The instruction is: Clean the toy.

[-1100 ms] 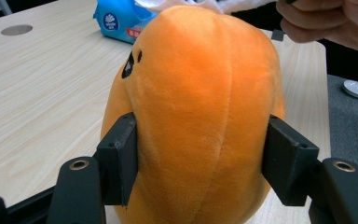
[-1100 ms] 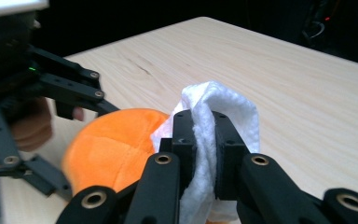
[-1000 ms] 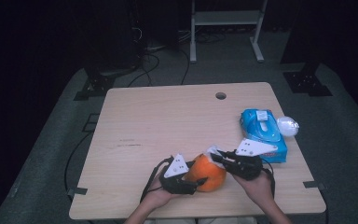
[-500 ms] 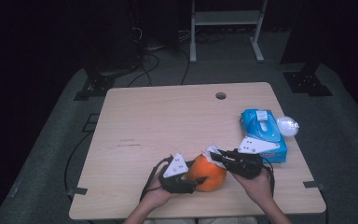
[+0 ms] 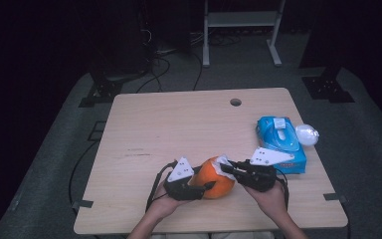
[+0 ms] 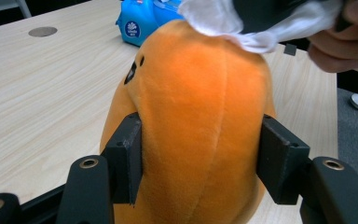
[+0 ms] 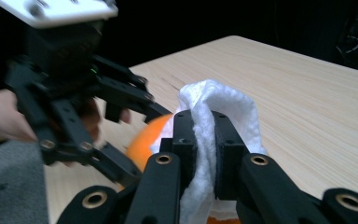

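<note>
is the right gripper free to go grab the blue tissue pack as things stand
Probably not yet. The right gripper is shut on a white cloth pressed to the orange plush toy. The blue tissue pack lies close beside it with bare wooden table between, so the path looks open once it lets go.

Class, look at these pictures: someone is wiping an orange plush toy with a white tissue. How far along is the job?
Done: the left gripper has its fingers clamped on the orange plush toy, and the right gripper pinches a white tissue. In hand: the tissue presses on the toy's top. Left: most of the toy's surface, judging by the tissue touching one spot. The blue tissue pack lies beside.
</note>
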The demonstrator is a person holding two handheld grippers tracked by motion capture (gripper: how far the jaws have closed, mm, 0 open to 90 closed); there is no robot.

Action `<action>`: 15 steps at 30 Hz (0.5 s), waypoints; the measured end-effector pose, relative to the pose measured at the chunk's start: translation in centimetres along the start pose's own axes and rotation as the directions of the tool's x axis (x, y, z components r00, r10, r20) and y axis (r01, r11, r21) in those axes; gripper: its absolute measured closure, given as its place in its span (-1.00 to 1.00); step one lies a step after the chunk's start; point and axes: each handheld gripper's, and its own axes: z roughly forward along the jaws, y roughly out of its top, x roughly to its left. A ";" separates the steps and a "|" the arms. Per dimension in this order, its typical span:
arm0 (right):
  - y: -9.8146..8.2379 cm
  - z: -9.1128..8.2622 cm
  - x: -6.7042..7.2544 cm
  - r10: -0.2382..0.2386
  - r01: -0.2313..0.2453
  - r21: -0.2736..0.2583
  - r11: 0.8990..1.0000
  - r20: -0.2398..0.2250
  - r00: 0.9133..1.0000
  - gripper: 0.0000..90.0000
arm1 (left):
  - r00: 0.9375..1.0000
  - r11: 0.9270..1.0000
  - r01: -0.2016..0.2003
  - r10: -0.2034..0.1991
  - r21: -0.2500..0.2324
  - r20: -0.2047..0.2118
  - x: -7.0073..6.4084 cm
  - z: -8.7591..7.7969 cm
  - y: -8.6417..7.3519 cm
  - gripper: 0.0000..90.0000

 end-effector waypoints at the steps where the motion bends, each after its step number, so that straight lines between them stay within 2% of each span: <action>1: -0.3 -0.1 -0.5 0.017 -0.017 0.002 1.000 0.014 1.000 0.80 | 1.000 1.000 0.005 -0.005 -0.006 -0.001 0.1 -0.1 0.0 -0.10; 3: -0.9 -0.1 -1.6 0.070 -0.071 0.006 0.997 0.036 0.997 0.80 | 1.000 1.000 0.008 -0.008 -0.004 -0.001 0.2 -0.3 0.1 -0.10; 4: -1.1 -0.2 -1.8 0.111 -0.111 -0.011 0.994 0.020 0.994 0.80 | 1.000 1.000 0.008 -0.008 -0.004 -0.003 0.2 -0.3 0.1 -0.10; 5: -1.0 -0.2 -1.6 0.119 -0.119 -0.021 0.993 0.007 0.993 0.80 | 1.000 1.000 0.008 -0.008 -0.002 -0.004 0.2 -0.2 0.1 -0.10; 8: 0.0 -0.1 0.0 0.049 -0.049 -0.029 0.998 -0.019 0.999 0.80 | 1.000 1.000 0.012 -0.012 -0.008 0.002 0.1 -0.2 0.2 -0.10; 10: 0.1 0.1 0.1 0.020 -0.020 -0.019 1.000 -0.001 1.000 0.80 | 1.000 1.000 0.008 -0.008 -0.008 -0.003 0.1 -0.5 0.4 -0.10; 13: -1.2 0.4 -1.4 0.064 -0.064 0.011 0.998 0.049 0.997 0.80 | 1.000 1.000 0.005 -0.005 -0.005 -0.007 0.2 -0.6 0.3 -0.10; 14: -1.6 0.4 -1.8 0.101 -0.101 0.007 0.995 0.041 0.994 0.80 | 1.000 1.000 0.007 -0.007 -0.005 -0.008 0.2 -0.5 0.2 -0.10; 15: -1.8 0.5 -1.9 0.117 -0.118 0.002 0.993 0.036 0.992 0.80 | 1.000 1.000 0.003 -0.003 -0.003 -0.009 0.2 -0.5 0.2 -0.10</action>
